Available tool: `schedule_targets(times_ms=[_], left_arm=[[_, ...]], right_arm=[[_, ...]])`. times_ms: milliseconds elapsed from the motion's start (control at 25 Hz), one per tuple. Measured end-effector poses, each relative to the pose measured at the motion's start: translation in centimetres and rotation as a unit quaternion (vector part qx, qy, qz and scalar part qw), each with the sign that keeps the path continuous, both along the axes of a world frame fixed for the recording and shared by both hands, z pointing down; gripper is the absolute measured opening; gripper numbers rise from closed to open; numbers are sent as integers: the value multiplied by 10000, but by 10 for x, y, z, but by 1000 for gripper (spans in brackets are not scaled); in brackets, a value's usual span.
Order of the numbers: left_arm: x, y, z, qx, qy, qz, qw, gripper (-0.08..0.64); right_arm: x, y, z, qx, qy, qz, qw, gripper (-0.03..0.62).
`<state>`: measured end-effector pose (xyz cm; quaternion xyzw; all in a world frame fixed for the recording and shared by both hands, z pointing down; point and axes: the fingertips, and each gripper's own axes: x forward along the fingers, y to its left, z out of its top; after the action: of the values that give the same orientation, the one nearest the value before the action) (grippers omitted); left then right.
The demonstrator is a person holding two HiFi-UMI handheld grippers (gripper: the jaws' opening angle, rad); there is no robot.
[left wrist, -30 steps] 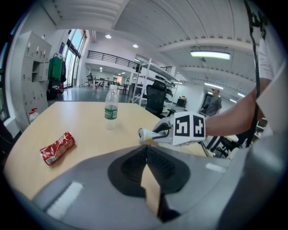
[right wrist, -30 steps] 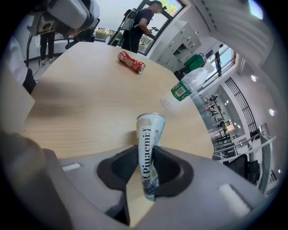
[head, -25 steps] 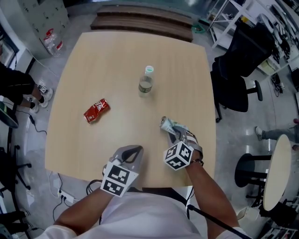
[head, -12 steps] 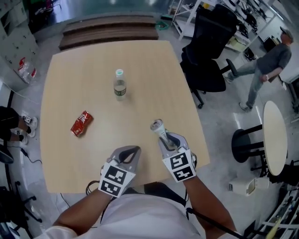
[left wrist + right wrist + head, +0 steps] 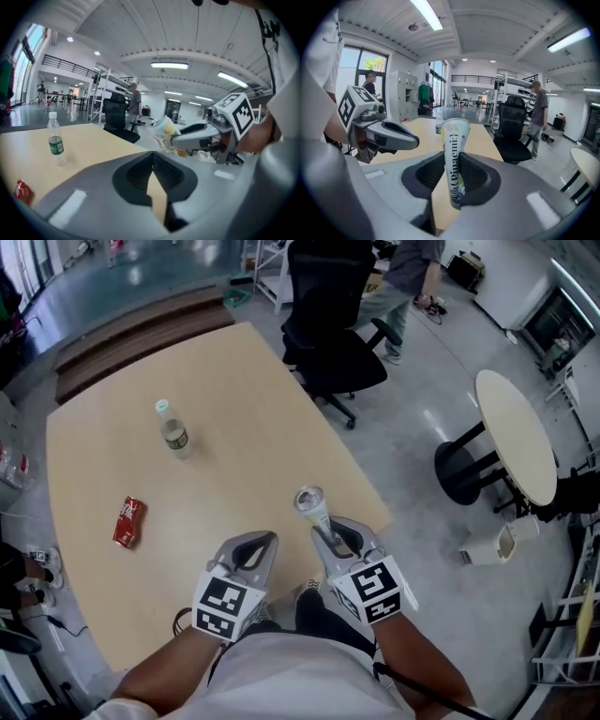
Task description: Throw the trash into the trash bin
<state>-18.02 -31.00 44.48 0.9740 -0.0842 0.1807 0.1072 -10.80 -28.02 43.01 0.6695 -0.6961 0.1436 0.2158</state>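
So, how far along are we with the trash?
Nothing shows as binned yet. In hand: the right gripper clamps a flattened cup, off the table. Left: the red crushed can and the bottle sit on the table; left gripper shut, empty.

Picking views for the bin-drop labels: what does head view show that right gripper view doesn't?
Head view only: the red crushed can, the white bin on the floor. Right gripper view only: the print on the flattened can, the lockers. Both: that flattened can, the water bottle, the left gripper, the black chair.
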Motion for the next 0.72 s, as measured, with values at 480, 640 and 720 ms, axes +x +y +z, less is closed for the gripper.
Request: schedule_targets(times_ms=[480, 640, 720], left_arm=[[52, 58, -27, 153, 329, 1039, 9939, 9], [68, 75, -27, 210, 334, 1282, 9910, 9], [76, 86, -29, 226, 324, 1379, 9897, 9]], right_arm=[[36, 80, -33, 493, -151, 1121, 9924, 101], [56, 103, -34, 673, -290, 1502, 9859, 101], [66, 116, -35, 751, -350, 1649, 9828, 100]])
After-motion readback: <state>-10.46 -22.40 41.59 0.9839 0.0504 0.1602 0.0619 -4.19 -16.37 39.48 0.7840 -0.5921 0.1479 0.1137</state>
